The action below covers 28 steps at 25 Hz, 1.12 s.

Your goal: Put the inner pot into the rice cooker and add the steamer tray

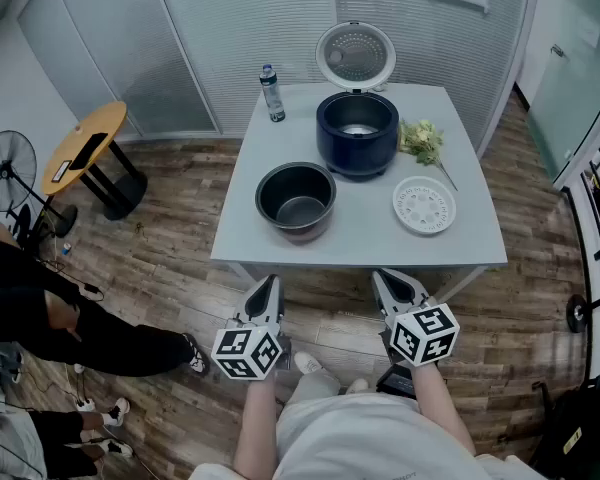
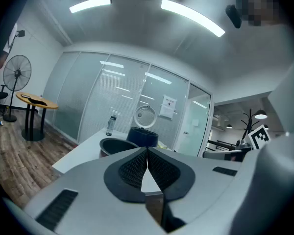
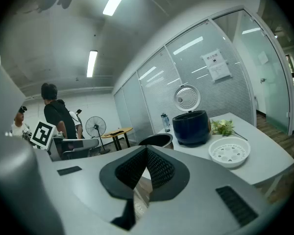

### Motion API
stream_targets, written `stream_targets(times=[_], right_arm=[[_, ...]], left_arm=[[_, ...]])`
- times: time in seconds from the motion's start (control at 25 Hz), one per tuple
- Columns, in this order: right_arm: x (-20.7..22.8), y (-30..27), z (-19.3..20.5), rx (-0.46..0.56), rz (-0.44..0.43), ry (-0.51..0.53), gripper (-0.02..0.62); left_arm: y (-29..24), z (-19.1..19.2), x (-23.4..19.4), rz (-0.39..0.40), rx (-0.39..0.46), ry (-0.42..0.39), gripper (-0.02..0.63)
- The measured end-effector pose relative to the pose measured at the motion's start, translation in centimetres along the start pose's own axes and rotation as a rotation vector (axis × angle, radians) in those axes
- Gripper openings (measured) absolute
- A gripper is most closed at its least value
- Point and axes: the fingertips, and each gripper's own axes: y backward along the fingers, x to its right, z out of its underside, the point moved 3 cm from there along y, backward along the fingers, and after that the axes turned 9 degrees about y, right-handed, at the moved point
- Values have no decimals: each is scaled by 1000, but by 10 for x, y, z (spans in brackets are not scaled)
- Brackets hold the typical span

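On the white table (image 1: 365, 230) stands the dark blue rice cooker (image 1: 357, 132) with its lid (image 1: 355, 55) raised. The dark inner pot (image 1: 296, 199) sits in front of it to the left, and the white perforated steamer tray (image 1: 424, 205) lies to the right. In the head view both grippers hang below the table's near edge, apart from everything: my left gripper (image 1: 269, 286) and my right gripper (image 1: 391, 282) are shut and hold nothing. From the right gripper view I see the pot (image 3: 157, 140), the cooker (image 3: 191, 127) and the tray (image 3: 229, 152) beyond my shut jaws.
A water bottle (image 1: 271, 94) stands at the table's back left and a bunch of greens (image 1: 422, 140) lies right of the cooker. A round yellow side table (image 1: 84, 146) and a floor fan (image 1: 7, 172) are at the left. A person's legs (image 1: 90, 340) stretch across the floor at lower left.
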Motion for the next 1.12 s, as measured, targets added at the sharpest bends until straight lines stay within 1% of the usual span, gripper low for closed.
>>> stream_targets(times=[0.24,0.56,0.72,0.76,0.8,0.84,0.92,1.12], right_arm=[[-11,1,3,-4,-16,-20,17],[-13,2,2,7,-35,-42,17],[-11,4,6,1,-11,-29,19],[-12,4,7,0,-20,-27,42],[-14,4,7,-2,-36,-28,157],[-15,5,8,-4,-50,-31,241],[-14,7,8,-9,-60,-37,247],[-7,12,12,-25,-55,-51,245]], left_arm=[[12,-4,-4,-1,17,0,12],[15,-4,-6,4,9,3,12],[16,1,-5,0,-6,-20,14],[15,3,-5,0,-19,-23,33],[14,6,-5,3,-33,-17,128],[14,8,-4,4,-45,-6,186],[15,12,-3,-4,-53,12,198],[17,23,-2,-22,-70,36,199]])
